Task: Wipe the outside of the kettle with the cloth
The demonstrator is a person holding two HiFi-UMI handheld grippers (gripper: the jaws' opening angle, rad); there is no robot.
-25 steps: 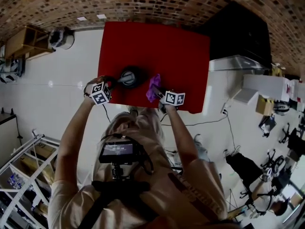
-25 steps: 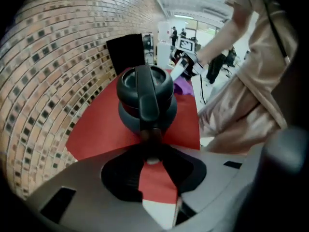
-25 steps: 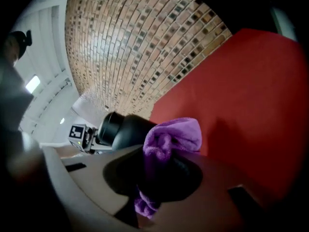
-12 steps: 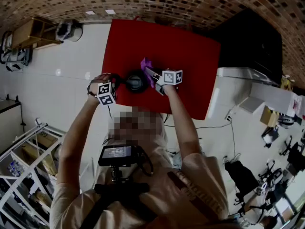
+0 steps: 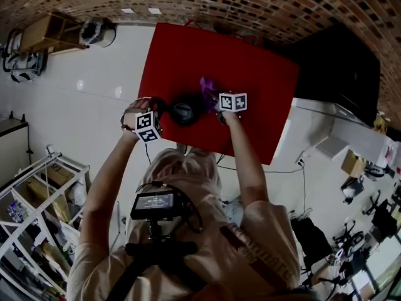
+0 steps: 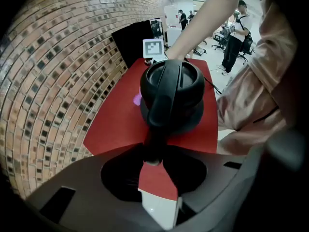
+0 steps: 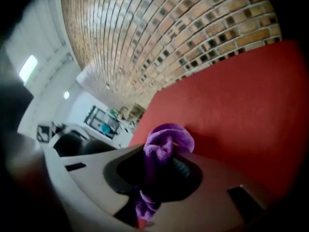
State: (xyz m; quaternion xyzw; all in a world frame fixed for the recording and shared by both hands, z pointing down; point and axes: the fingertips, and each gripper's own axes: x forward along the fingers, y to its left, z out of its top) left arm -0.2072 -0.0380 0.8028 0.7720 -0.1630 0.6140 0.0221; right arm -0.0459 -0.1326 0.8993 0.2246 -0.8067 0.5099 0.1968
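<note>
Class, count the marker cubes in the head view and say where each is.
2. One cube is left of the kettle; the other is right of it, beside the purple cloth. None appear hidden.

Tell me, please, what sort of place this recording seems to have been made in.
Probably a lab or studio workspace rather than a home: a red table stands by a bare brick wall, with a metal shelving rack nearby and another person standing in the open room behind.

Kettle on table, left gripper at its handle, cloth in right gripper to its right
</note>
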